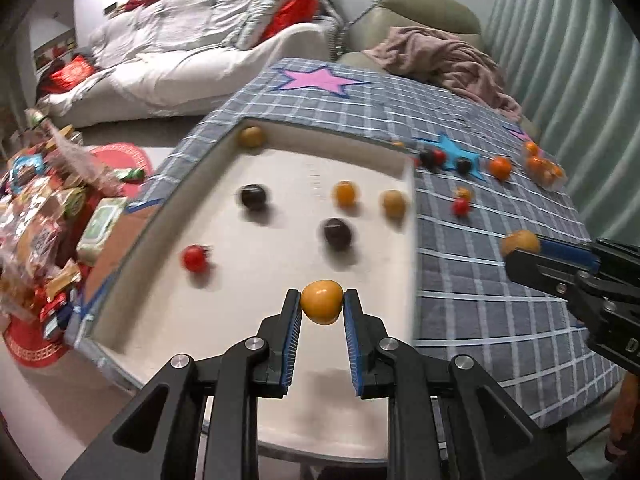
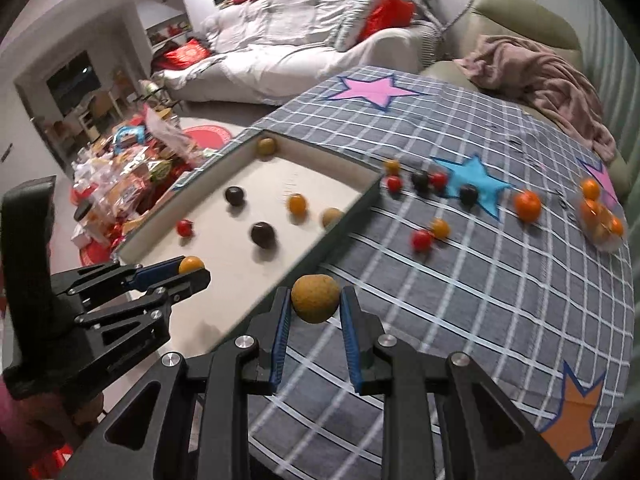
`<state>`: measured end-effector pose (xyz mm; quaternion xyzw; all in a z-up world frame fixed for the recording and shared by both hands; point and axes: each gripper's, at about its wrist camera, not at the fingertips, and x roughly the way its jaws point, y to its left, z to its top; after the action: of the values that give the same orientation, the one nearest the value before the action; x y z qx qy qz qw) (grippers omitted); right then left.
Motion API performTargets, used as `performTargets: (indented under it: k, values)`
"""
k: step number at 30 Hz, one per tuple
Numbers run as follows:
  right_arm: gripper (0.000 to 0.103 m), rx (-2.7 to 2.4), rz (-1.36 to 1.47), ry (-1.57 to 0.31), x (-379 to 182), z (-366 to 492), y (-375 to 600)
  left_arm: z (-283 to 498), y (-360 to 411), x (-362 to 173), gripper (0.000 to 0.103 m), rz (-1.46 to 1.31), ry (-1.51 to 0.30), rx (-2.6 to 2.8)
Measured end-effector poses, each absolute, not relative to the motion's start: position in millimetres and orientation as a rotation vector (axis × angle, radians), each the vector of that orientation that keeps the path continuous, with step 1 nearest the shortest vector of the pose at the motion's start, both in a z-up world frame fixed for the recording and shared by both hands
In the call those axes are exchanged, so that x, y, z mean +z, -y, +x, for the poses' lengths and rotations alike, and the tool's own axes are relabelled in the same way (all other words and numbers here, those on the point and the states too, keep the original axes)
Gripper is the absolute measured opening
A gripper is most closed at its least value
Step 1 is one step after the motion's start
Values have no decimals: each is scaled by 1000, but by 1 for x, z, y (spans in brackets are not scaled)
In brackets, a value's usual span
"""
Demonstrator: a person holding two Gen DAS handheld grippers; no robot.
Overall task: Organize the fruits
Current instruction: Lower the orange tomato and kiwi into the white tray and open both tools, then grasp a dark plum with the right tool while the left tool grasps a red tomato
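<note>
Gripping a small yellow-orange fruit point(image 1: 322, 306) between its two blue pads, the left gripper point(image 1: 322, 308) sits at the lower centre of the left wrist view, above the near part of a white tray point(image 1: 280, 360). In the right wrist view the same gripper point(image 2: 188, 270) shows at the left side of the frame, with the fruit point(image 2: 191, 264) at its tip over the near corner of the tray point(image 2: 240, 300).

The right gripper point(image 2: 316, 300) is closed on a brownish-yellow round fruit point(image 2: 316, 298) at the lower centre of its own view, above the grey checked cloth point(image 2: 460, 320), just beside the tray's near edge. In the left wrist view this gripper point(image 1: 524, 248) comes in from the right edge of the frame.

Six fruits lie inside the tray: a brownish one point(image 1: 251, 136) in the far corner, two dark ones point(image 1: 253, 197) point(image 1: 337, 233), a red one point(image 1: 195, 258), an orange one point(image 1: 345, 193) and a tan one point(image 1: 394, 202) near the right wall.

More fruits rest on the cloth in the upper right of the frames: red and dark ones near a blue star point(image 2: 474, 184), a bigger orange one point(image 2: 527, 205), and a red one point(image 2: 422, 240) touching a yellow one point(image 2: 440, 227). Some orange fruits point(image 2: 600, 216) lie in a clear wrapping at the right edge; their number I cannot tell.
</note>
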<state>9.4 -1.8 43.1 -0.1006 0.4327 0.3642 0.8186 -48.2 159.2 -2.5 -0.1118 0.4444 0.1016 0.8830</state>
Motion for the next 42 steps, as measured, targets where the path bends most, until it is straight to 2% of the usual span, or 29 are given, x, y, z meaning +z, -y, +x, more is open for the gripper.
performTargets:
  k: [12,25,26,27,28,29,30,32,34,35,42]
  values:
    - [27,857,-304,-979,21,-2,-65,-56,-207,-25,23,-264,-967,291]
    - [28,866,-406,-1033,-10,-6,-94,-51,-213,-41,23,-232,-1014,304]
    - [30,868,-403,-1037,-11,-6,-94,-50,-212,-41,23,-225,-1015,304]
    - [41,868,-403,-1039,-12,-5,-95,-50,-212,-41,23,-218,-1017,304]
    - [56,868,-401,-1037,-12,-5,-94,-49,-211,-41,23,-211,-1019,305]
    - [61,877,-396,-1026,-10,-5,-94,-49,-211,-41,29,-208,-1021,303]
    - [61,864,-411,-1014,-8,-6,-94,-49,-212,-41,50,-216,-1021,304]
    - [65,858,-404,-1004,-4,-4,-91,-50,-219,-42,80,-237,-1014,348]
    - [81,866,-363,-992,4,-1,-85,-54,-225,-40,80,-265,-993,358]
    - [84,848,-344,-982,8,2,-80,-53,-225,-40,80,-273,-1000,348]
    - [84,736,-264,-968,18,34,-38,-43,-196,-18,80,-203,-972,290]
